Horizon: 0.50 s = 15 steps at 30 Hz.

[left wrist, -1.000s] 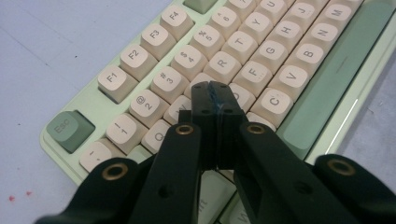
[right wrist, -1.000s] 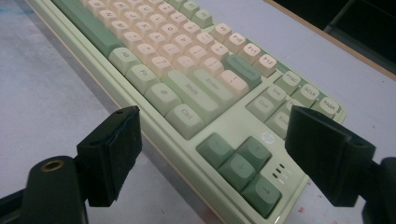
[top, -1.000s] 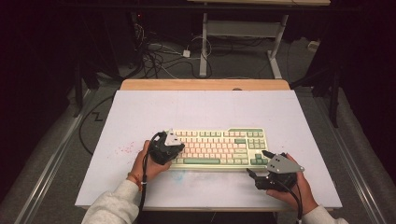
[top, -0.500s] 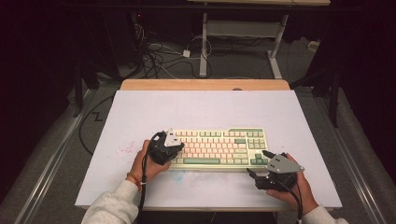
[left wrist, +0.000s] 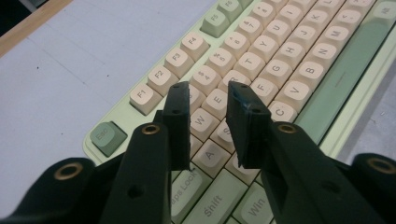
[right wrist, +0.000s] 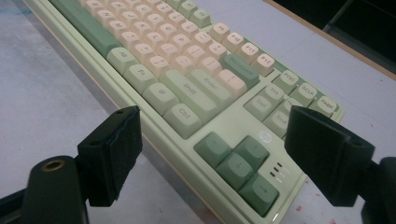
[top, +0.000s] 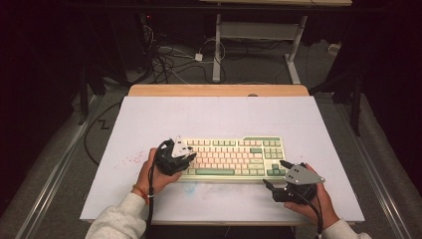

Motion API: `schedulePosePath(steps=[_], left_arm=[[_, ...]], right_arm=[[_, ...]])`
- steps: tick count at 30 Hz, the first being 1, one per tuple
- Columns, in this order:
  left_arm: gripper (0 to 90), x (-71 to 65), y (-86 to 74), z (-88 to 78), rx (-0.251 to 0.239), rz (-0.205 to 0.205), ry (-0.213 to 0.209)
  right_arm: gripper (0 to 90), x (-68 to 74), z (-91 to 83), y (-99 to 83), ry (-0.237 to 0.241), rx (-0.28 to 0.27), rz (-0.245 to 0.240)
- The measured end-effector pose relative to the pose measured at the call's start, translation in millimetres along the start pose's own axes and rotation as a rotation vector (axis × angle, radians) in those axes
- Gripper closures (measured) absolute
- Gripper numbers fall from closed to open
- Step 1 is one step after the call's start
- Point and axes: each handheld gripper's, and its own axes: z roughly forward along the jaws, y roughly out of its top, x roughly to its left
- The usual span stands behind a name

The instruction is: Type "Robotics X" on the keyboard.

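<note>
A pale green keyboard (top: 229, 157) with cream and green keys lies on the white table top (top: 219, 117). My left gripper (top: 186, 158) hovers over its left end. In the left gripper view the left gripper (left wrist: 208, 93) has a narrow gap over the W, E and S keys of the keyboard (left wrist: 289, 60). Its jaws have just been opening and nothing is between them. My right gripper (top: 274, 173) rests at the keyboard's near right corner. In the right gripper view the right gripper (right wrist: 212, 121) stands wide open, low over the table, with the arrow-key corner of the keyboard (right wrist: 187, 70) ahead between its jaws.
The white top covers a wooden table whose far edge (top: 219, 90) shows bare. Beyond it the floor holds tangled cables (top: 169, 59) and a white desk frame (top: 259, 35). Faint red specks (top: 132, 159) mark the surface left of the keyboard.
</note>
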Motion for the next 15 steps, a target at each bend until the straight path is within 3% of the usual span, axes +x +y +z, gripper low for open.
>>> schedulePosePath(steps=[5,10,15], left_arm=[[48.2,-1.8,-0.9,-5.0,-0.027,0.007,0.049],[30.5,-3.8,-3.6,-10.1,-0.056,0.022,0.064],[21.9,-5.9,-7.0,-13.5,-0.067,0.034,0.075]], right_arm=[[19.1,-0.4,-0.2,-0.1,-0.002,-0.001,0.003],[19.1,-0.9,-0.7,-0.2,-0.003,-0.003,0.004],[19.2,-1.3,-1.0,-0.2,-0.006,-0.003,0.006]])
